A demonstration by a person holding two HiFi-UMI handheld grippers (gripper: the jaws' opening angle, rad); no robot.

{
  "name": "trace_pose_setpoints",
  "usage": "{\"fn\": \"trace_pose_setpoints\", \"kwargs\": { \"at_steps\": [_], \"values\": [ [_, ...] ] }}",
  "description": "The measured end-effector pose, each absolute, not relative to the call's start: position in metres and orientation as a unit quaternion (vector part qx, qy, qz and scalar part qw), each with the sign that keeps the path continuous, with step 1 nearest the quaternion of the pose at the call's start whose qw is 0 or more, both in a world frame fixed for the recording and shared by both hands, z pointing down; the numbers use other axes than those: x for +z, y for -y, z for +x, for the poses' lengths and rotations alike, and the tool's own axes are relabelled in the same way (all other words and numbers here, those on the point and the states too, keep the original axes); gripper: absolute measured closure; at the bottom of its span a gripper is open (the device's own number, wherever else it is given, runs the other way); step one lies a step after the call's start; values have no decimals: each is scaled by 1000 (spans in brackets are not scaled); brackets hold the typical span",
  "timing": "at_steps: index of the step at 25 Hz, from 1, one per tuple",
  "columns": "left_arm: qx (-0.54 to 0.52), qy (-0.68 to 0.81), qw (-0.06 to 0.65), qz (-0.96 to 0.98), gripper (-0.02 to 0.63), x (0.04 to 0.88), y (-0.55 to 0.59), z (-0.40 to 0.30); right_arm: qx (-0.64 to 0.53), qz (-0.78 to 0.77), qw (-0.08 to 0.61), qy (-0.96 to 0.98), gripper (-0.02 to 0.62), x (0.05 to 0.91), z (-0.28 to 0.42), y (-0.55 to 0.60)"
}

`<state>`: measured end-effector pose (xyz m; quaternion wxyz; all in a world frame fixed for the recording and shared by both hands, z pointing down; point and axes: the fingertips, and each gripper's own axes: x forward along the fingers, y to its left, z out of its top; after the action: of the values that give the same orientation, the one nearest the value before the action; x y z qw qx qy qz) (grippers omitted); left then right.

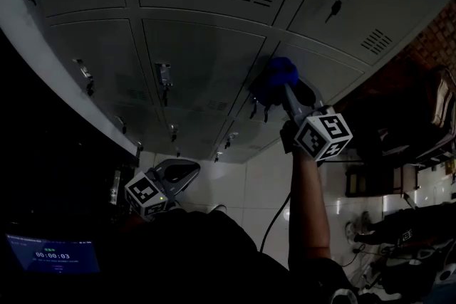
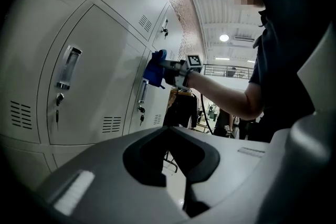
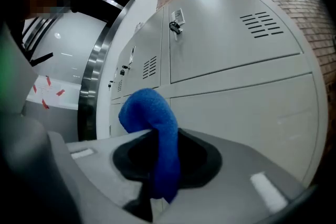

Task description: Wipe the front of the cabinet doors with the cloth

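Low by the person's body, the left hand-held gripper (image 1: 173, 178) has its jaws drawn together on nothing. Raised, the right hand-held gripper (image 3: 160, 176) clamps the blue cloth (image 3: 149, 110) against a grey cabinet door (image 1: 206, 60).

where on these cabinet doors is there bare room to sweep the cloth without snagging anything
Bare: the door panel between its handle and the cloth in the right tool; also the plain panel beside the cloth in the right gripper view. Crowded: door edges, where handles and hanging keys cluster.
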<state>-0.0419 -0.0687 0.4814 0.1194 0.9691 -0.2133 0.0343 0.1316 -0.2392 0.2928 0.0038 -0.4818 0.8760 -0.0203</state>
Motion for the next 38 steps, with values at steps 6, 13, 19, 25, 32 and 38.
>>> {"fn": "trace_pose_setpoints", "kwargs": {
  "at_steps": [6,13,19,25,32,38],
  "values": [
    [32,226,122,966,606,482,72,-51,-11,-496,2,-868,517,276,133,266],
    [30,227,122,966,606,482,75,-50,-15,-501,0,-865,517,276,140,268],
    [29,215,121,969,606,482,77,-37,-18,-532,-2,-847,517,277,183,264],
    [30,197,121,972,606,481,77,-19,-16,-572,0,-820,517,275,244,259],
    [34,192,122,973,606,483,77,-8,-22,-616,10,-787,517,272,305,251],
    [38,193,121,973,606,483,76,-5,-24,-650,17,-760,517,273,350,247]
  ]
}}
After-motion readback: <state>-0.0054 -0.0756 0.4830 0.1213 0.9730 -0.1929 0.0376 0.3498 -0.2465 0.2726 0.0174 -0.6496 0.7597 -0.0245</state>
